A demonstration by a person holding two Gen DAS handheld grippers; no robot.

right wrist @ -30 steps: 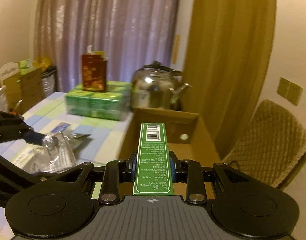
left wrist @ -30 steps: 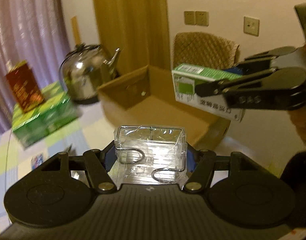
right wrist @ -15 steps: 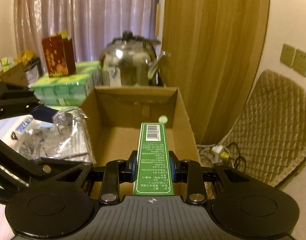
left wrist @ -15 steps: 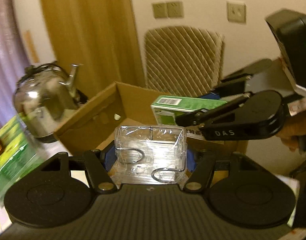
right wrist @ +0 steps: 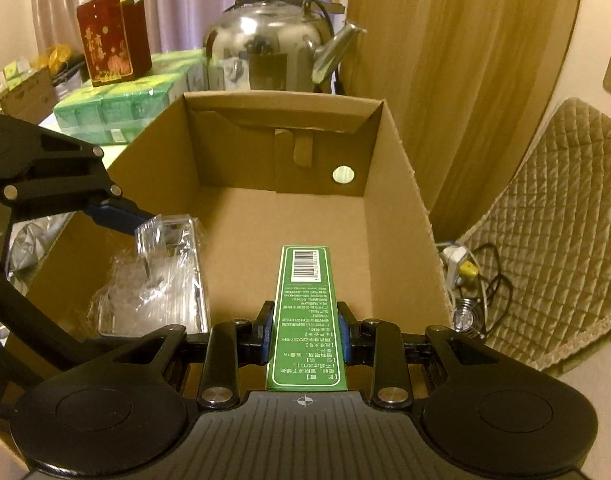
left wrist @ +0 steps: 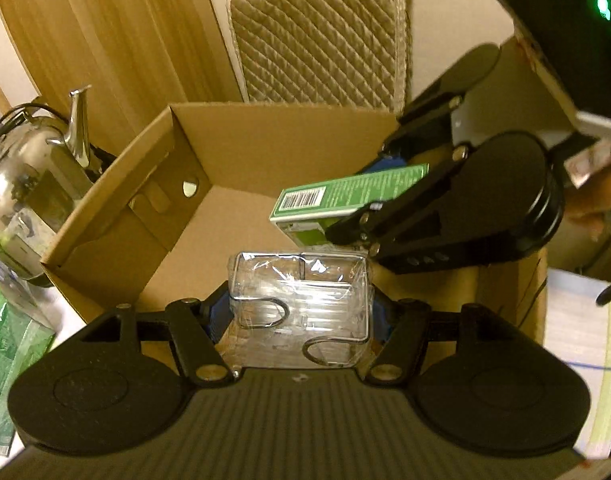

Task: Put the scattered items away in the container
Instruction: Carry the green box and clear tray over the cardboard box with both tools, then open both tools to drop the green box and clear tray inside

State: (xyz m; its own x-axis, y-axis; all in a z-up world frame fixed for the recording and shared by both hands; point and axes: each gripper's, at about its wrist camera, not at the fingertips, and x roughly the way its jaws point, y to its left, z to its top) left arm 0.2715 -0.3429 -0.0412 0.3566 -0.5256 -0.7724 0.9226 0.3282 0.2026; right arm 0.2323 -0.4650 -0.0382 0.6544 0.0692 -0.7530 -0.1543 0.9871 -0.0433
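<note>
The open brown cardboard box (right wrist: 401,184) has a bare floor across its middle and far end. At its near end, the left gripper (left wrist: 299,312) with a clear plastic-wrapped pack (right wrist: 161,276) and the right gripper (right wrist: 305,340) with a green rectangular carton (right wrist: 305,304) crowd the opening. A shiny steel kettle (right wrist: 265,48) stands just behind the far wall.

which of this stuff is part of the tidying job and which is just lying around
Part of the job:
- cardboard box
- green carton, held by the right gripper
- clear plastic packet, held by the left gripper

Just lying about:
- steel kettle
- red box
- green packs
- quilted chair
</note>
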